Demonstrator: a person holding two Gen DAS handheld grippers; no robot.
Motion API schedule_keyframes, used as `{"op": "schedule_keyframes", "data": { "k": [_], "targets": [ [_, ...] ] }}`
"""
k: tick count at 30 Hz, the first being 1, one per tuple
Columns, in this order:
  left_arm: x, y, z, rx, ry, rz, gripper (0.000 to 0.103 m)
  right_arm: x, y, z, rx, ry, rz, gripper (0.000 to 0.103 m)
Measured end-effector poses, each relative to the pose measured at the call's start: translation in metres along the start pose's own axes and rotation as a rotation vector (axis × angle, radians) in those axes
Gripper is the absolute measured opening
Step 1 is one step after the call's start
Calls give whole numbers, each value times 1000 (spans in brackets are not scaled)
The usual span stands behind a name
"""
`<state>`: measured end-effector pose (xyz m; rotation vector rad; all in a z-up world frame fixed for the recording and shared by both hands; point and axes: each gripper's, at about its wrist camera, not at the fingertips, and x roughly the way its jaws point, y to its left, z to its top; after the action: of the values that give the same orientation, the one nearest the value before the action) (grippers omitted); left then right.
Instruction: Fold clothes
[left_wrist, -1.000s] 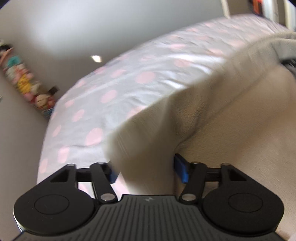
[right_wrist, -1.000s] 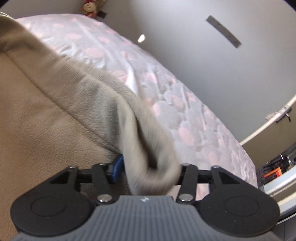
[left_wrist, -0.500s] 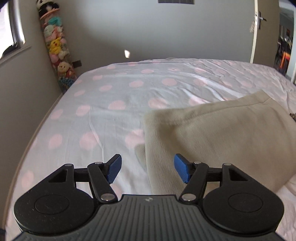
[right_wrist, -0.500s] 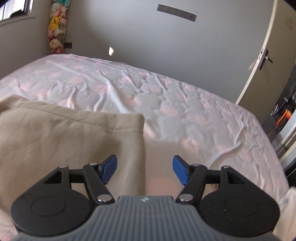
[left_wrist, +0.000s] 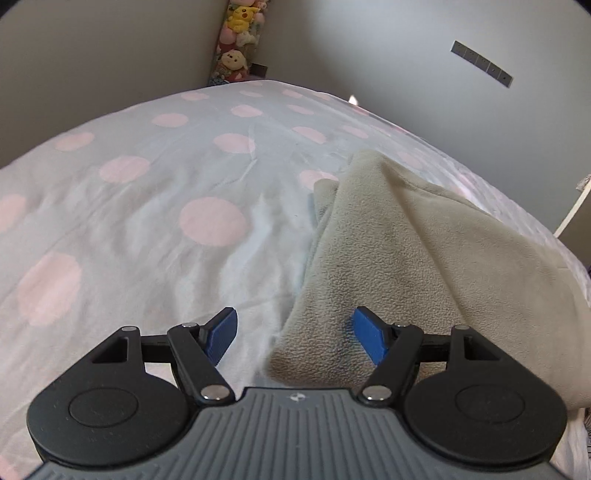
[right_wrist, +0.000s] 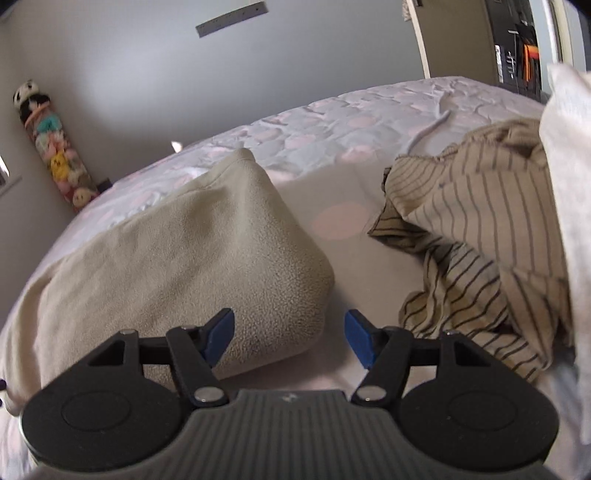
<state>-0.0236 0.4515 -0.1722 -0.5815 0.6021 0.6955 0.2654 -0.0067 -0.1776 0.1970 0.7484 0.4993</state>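
Observation:
A folded beige fleece garment (left_wrist: 424, 258) lies on the bed's white sheet with pink dots (left_wrist: 147, 229). My left gripper (left_wrist: 295, 338) hovers low over the fleece's near left corner. Its jaws are opening, and the corner lies between the blue pads (left_wrist: 369, 338) without being pressed. In the right wrist view the same fleece (right_wrist: 203, 258) fills the left half. My right gripper (right_wrist: 288, 338) stands open over its near right corner, the pads clear of the cloth. A crumpled tan striped garment (right_wrist: 472, 236) lies to the right of the fleece.
A column of plush toys (left_wrist: 236, 44) stands in the far corner of the room. A white cloth (right_wrist: 569, 184) hangs at the right edge of the right view. A thin grey cord (right_wrist: 428, 129) lies on the bed, with a door frame (right_wrist: 421, 37) behind.
A second ago both grippers held folds of the fleece. They let go, the fleece settled flat and folded, and both grippers rolled and swung to its near corners.

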Motion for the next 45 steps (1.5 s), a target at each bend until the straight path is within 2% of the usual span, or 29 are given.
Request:
{"op": "schedule_keyframes", "data": {
  "k": [4, 5, 7, 8, 13, 15, 18, 25, 27, 28, 31, 33, 36, 38, 42, 45],
  "targets": [
    [14, 2, -7, 0, -2, -35, 68, 26, -15, -5, 94, -8, 53, 68],
    [17, 1, -8, 4, 0, -39, 65, 31, -18, -6, 112, -5, 75, 63],
    [22, -1, -10, 21, 1, -57, 54, 39, -17, -8, 112, 0, 103, 50],
    [23, -4, -10, 45, -1, -62, 44, 40, -14, -8, 88, -2, 97, 47],
    [18, -17, -13, 155, -21, -32, 28, 34, 3, -8, -30, -33, 42, 28],
    [13, -19, -14, 187, -40, -5, 16, 29, 7, -10, -48, -57, 4, 25],
    [5, -24, -15, 257, -65, 47, 13, 22, 13, -14, -85, -97, -45, 23],
    [4, -29, -19, 304, -57, 78, 13, 8, 26, -25, -226, -143, -153, 22],
    [4, -30, -20, 323, -59, 88, 13, 2, 27, -28, -253, -161, -194, 14],
    [4, -30, -20, 324, -59, 89, 13, -2, 22, -27, -242, -166, -216, 0],
    [3, -32, -20, 328, -65, 90, 13, -13, 3, -20, -168, -168, -268, 0],
    [2, -35, -21, 346, -68, 98, 14, -16, -2, -18, -165, -182, -247, 0],
    [1, -37, -22, 365, -65, 107, 15, -7, 3, -17, -266, -148, -195, 12],
    [0, -36, -22, 364, -61, 103, 15, 2, 5, -13, -357, -98, -186, 29],
    [2, -36, -22, 362, -54, 100, 15, 17, -6, -8, -510, 44, -130, 35],
    [5, -36, -22, 364, -47, 104, 15, 19, -13, -5, -627, 47, -35, 39]
  ]
}}
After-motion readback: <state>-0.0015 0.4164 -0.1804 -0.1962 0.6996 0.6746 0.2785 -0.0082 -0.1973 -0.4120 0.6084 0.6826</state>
